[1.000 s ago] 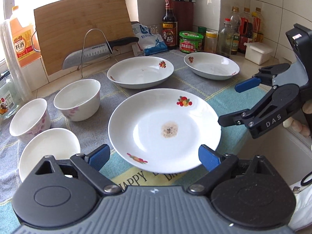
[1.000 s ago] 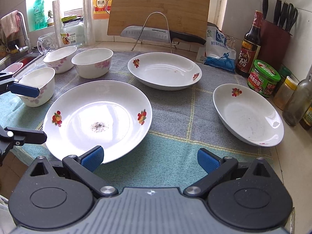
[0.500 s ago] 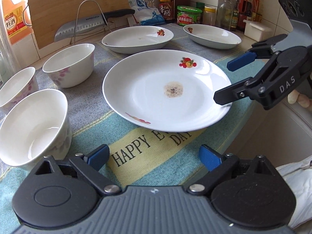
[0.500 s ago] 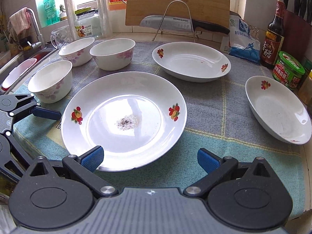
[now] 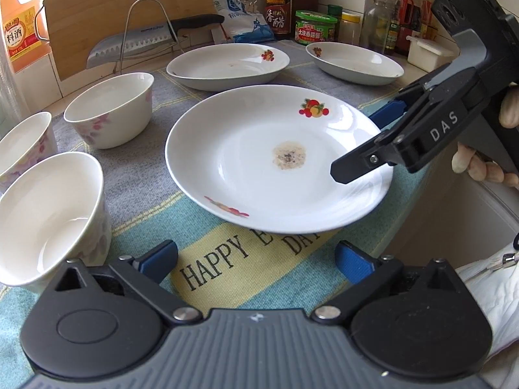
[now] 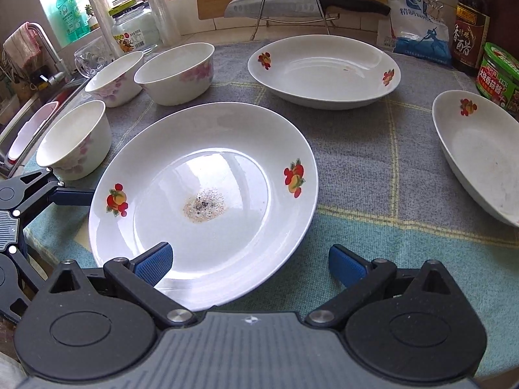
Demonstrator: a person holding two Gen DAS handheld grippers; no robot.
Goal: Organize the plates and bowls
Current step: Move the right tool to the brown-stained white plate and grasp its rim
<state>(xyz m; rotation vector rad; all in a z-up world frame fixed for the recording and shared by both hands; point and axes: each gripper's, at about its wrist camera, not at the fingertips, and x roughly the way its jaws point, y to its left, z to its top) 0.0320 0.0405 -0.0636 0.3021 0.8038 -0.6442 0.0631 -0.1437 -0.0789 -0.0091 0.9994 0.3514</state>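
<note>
right gripper spread wide, low at near rim of soiled plate on cloth, one finger over rim. left gripper spread, hovering beside bowl.

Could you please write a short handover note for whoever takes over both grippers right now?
Left gripper: open, empty, low over the cloth near the front of the big plate.
Right gripper: open, empty, one finger over the big plate's near rim, not gripping.
Two deeper plates sit apart behind it: one centre, one to the right.
Three bowls stand separately on the left.
Done: nothing stacked yet.
Left: probably stack the plates, nest the bowls. The big plate has a residue spot in its middle.
</note>
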